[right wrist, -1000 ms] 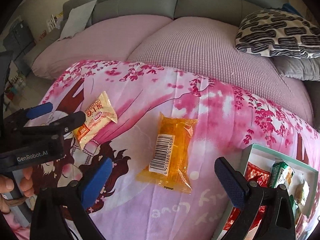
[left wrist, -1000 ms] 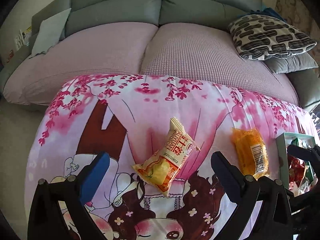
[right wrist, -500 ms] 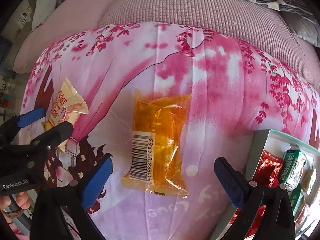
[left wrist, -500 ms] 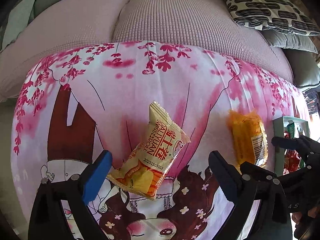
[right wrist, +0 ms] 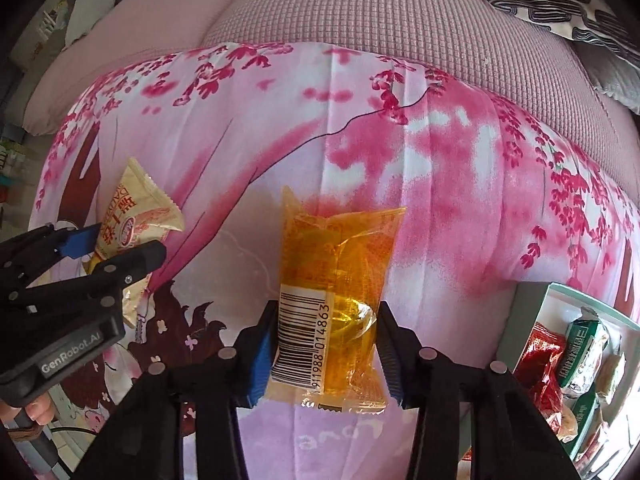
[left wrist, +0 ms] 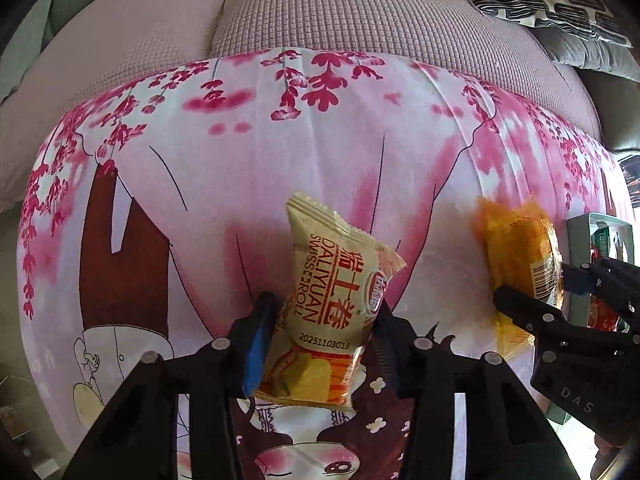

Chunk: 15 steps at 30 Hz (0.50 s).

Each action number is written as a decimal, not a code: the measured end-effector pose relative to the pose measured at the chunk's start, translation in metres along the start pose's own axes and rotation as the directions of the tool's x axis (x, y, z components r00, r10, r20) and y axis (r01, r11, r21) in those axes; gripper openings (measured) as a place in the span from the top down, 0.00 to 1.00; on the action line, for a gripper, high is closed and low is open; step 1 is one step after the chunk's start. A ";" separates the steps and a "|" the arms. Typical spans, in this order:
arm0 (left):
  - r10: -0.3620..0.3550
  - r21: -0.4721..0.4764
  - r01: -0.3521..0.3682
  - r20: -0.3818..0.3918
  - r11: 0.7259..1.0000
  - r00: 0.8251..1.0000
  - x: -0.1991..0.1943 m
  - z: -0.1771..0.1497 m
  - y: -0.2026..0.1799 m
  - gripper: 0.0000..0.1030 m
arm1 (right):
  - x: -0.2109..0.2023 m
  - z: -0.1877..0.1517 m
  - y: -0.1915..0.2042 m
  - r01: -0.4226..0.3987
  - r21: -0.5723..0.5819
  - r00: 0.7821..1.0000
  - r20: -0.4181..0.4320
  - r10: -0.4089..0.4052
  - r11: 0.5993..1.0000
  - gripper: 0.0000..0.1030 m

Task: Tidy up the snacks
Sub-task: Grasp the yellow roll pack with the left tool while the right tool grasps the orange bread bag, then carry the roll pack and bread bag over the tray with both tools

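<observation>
Snacks: Swiss roll packet (left wrist: pixel 332 320) pinched | orange packet (right wrist: pixel 332 320) pinched near box (right wrist: pixel 516 320)

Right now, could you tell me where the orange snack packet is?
The orange snack packet lies on the pink cloth, between the pads of the right gripper, left of the snack box.

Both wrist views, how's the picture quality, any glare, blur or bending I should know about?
Left wrist view: strong fisheye bulge on the pink floral cloth; Swiss roll packet is sharp, its print readable; dark vignetted corners. Right wrist view: same curvature; sunlight glints off the orange snack packet, yet its barcode stays legible; snack box at the right edge looks stretched.
</observation>
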<state>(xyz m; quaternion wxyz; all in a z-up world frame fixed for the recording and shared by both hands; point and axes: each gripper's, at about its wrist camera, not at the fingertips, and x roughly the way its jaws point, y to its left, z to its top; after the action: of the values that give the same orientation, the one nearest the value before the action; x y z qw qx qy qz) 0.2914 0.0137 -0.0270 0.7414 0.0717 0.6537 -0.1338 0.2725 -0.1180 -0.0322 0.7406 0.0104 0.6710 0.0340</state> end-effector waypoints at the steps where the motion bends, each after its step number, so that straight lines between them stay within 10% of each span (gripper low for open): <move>1: -0.001 0.000 0.001 0.003 1.000 1.000 -0.001 -0.001 0.000 0.57 | -0.004 0.000 -0.005 0.002 -0.005 1.000 0.002 -0.002 1.000 0.55; 15: -0.076 -0.042 0.080 0.085 0.996 0.993 -0.044 -0.022 -0.015 0.61 | -0.043 -0.039 -0.021 -0.041 -0.003 0.999 0.006 0.041 0.999 0.59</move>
<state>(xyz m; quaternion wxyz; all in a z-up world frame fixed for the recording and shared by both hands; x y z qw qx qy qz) 0.2615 0.0099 0.0148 0.7638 0.0239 0.6272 -0.1507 0.2307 -0.1432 0.0054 0.7417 0.0231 0.6684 0.0502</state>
